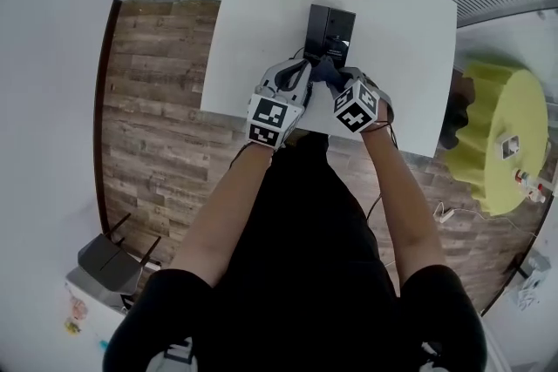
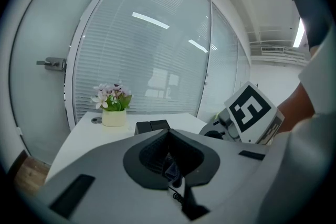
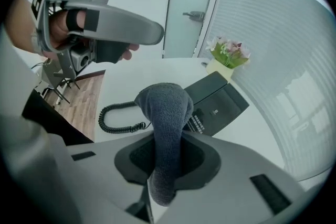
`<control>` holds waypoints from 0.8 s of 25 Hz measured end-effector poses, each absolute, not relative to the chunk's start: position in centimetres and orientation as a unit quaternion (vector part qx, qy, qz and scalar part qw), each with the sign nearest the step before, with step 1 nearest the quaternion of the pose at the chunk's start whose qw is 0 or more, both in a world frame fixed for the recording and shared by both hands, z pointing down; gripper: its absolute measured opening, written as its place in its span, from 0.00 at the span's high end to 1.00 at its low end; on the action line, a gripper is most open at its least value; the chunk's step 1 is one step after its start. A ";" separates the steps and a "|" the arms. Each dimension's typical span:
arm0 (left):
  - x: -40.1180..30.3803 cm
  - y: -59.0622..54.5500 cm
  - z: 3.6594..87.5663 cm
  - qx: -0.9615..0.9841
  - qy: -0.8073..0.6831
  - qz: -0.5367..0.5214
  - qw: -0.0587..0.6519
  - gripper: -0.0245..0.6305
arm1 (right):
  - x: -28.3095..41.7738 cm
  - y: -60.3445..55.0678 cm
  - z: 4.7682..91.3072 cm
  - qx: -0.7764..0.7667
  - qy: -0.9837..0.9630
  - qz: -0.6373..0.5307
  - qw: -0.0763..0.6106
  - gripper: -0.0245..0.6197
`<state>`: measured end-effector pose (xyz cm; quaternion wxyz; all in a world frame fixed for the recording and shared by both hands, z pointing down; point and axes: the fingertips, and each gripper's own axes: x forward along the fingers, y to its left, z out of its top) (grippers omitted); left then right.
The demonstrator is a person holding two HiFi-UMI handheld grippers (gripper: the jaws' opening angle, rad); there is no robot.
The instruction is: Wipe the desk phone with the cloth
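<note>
- While my right gripper clamps the grey knitted cloth, which bulges past the jaws toward the black desk phone just ahead, hard wiping could tug it free.
- My left gripper has its jaws closed on what I take for the black handset; the coiled black cord below them could drag the phone.
</note>
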<state>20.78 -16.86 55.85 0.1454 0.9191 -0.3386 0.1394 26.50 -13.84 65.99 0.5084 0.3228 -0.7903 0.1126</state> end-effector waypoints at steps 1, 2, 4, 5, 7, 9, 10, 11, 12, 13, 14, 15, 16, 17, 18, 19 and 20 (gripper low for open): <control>20.5 -16.9 55.4 0.920 -0.339 0.137 0.143 0.95 | 26.5 -14.0 65.1 0.327 -0.790 0.110 0.506 0.84; 20.2 -17.1 54.8 0.920 -0.340 0.135 0.140 0.95 | 26.5 -14.2 64.2 0.331 -0.790 0.106 0.505 0.84; 19.6 -17.5 53.8 0.921 -0.343 0.130 0.134 0.95 | 26.4 -14.8 62.6 0.340 -0.789 0.101 0.502 0.84; 19.3 -17.8 53.3 0.921 -0.345 0.127 0.131 0.95 | 26.3 -15.1 61.8 0.343 -0.789 0.100 0.500 0.84; 18.8 -18.3 52.4 0.922 -0.346 0.121 0.126 0.95 | 25.9 -15.7 60.5 0.347 -0.789 0.095 0.499 0.84; 18.5 -18.7 51.6 0.923 -0.347 0.115 0.121 0.95 | 25.4 -16.3 59.6 0.347 -0.788 0.085 0.501 0.84; 18.3 -19.0 51.3 0.924 -0.347 0.113 0.118 0.95 | 25.2 -16.6 59.2 0.347 -0.787 0.079 0.503 0.84; 18.2 -19.3 51.0 0.924 -0.347 0.112 0.115 0.95 | 25.1 -17.0 58.9 0.348 -0.786 0.072 0.506 0.84; 18.1 -19.5 50.7 0.925 -0.346 0.112 0.113 0.95 | 25.0 -17.4 58.5 0.349 -0.785 0.065 0.507 0.84; 18.0 -19.8 50.5 0.925 -0.346 0.112 0.111 0.95 | 24.9 -17.9 58.1 0.351 -0.785 0.059 0.507 0.84; 17.9 -20.1 50.3 0.925 -0.347 0.111 0.109 0.95 | 24.8 -18.4 57.6 0.353 -0.786 0.053 0.505 0.84; 17.9 -20.4 50.1 0.925 -0.348 0.111 0.107 0.95 | 24.6 -18.9 57.2 0.355 -0.787 0.047 0.503 0.84; 17.8 -20.7 50.0 0.924 -0.349 0.111 0.106 0.95 | 24.5 -19.4 56.9 0.355 -0.788 0.042 0.500 0.84; 17.8 -21.0 49.9 0.924 -0.350 0.110 0.105 0.95 | 24.4 -20.0 56.6 0.355 -0.789 0.036 0.499 0.84; 17.8 -21.3 49.8 0.924 -0.351 0.111 0.103 0.95 | 24.3 -20.6 56.5 0.354 -0.791 0.031 0.499 0.84; 17.9 -21.7 49.7 0.924 -0.352 0.112 0.101 0.95 | 24.2 -21.2 56.4 0.352 -0.792 0.025 0.499 0.84; 17.9 -22.0 49.8 0.923 -0.353 0.116 0.101 0.95 | 24.2 -21.8 56.4 0.350 -0.793 0.019 0.499 0.84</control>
